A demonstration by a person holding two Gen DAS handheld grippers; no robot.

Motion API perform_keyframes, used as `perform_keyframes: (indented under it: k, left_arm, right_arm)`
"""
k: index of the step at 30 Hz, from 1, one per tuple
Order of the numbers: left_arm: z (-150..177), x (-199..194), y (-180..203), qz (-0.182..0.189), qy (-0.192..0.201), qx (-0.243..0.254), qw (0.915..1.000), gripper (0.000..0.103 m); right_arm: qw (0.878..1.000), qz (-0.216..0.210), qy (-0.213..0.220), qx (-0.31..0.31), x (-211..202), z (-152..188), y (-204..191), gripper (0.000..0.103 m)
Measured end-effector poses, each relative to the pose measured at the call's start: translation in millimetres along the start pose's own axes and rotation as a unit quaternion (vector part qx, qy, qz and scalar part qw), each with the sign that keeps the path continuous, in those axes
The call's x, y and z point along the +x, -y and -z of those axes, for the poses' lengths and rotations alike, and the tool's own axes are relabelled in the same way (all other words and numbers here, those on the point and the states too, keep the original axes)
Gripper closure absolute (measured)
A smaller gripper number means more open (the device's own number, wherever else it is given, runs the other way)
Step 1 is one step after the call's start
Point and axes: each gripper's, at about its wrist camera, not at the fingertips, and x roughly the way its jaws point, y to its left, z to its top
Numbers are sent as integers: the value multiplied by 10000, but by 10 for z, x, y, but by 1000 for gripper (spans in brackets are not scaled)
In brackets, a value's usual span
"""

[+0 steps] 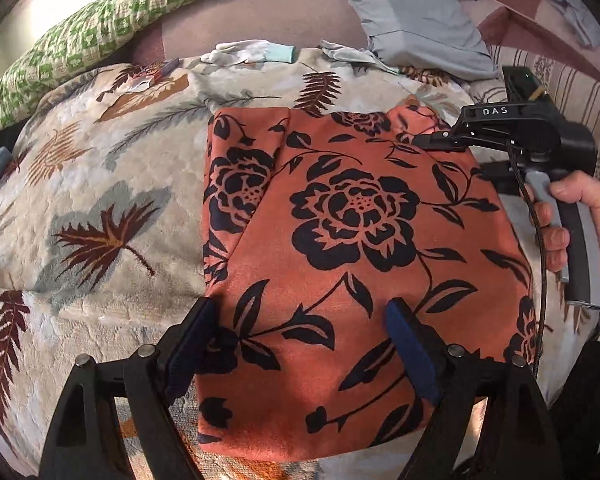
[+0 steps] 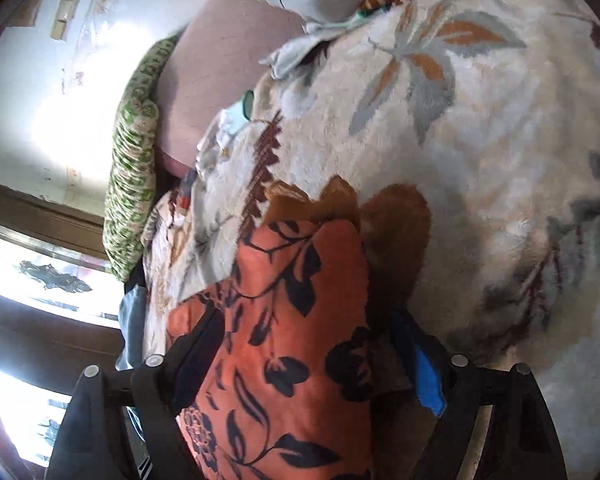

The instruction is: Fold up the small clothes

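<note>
1. Across the centre and lower right of the left wrist view lies the orange floral garment, spread flat on the leaf-patterned blanket of the bed, with a narrower folded panel along its left edge.
2. At the bottom of that frame the left claw has its two fingers spread wide apart, both resting over the garment's near edge and pinching nothing.
3. Toward the upper right, the right claw reaches the garment's far right corner; whether it pinches the cloth cannot be told from here. A hand holds its grip.
4. From the right wrist view, the right claw has its fingers apart with the garment bunched between them; the blue pad on the right side is partly bare.
5. Farther off, white gloves lie at the blanket's top edge, a green checked pillow sits upper left, and a grey pillow upper right.
</note>
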Motion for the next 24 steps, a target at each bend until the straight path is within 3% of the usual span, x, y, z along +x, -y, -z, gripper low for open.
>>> perform_keyframes:
  k: [1,5,6,7,9,10,12,14,18,21,23,24]
  left_arm:
    - [5,9,3,-37,-14,48,10000,15]
    - [12,94,-57,-109,-179,-100,9997,5]
    - [15,139,-118,60,-360,-339,9988,5]
    - [27,140,-197,205,-447,-649,9967,5]
    - [35,52,-284,250,-387,-906,9948,6]
    - [38,-38,-287,115,-211,-859,9960,6]
    - [57,-227,-271,-80,132,-665,9977,6]
    - [99,-339,-315,-142,260,-673,9973,6]
    - [239,-347,-454,15,123,-1003,9949,6]
    - [289,-188,-439,203,-202,-1101,9935,6]
    - [339,-22,-412,78,-521,-1070,9929,6]
    - [348,-11,-419,83,-496,-1110,9925,6]
  right_arm:
    - [9997,102,-124,-171,53,18,-69,70]
    - [9900,954,265,-1007,-15,138,-371,71]
    - [9867,1236,161,-1041,80,139,-311,71]
    - [9882,1249,80,-880,147,134,-195,70]
    - [9948,912,163,-427,84,112,-98,63]
    - [9952,871,210,-396,24,122,-129,44]
    - [9937,908,280,-595,-117,185,-238,28]
    - [9936,790,401,-694,-329,292,-291,28]
    - [9973,449,393,-431,-669,681,-219,27]
    - [9998,145,75,-82,-689,1076,-74,27]
    - [9997,97,-221,105,-579,1326,15,27]
    - [9991,-22,-357,208,-512,1429,58,27]
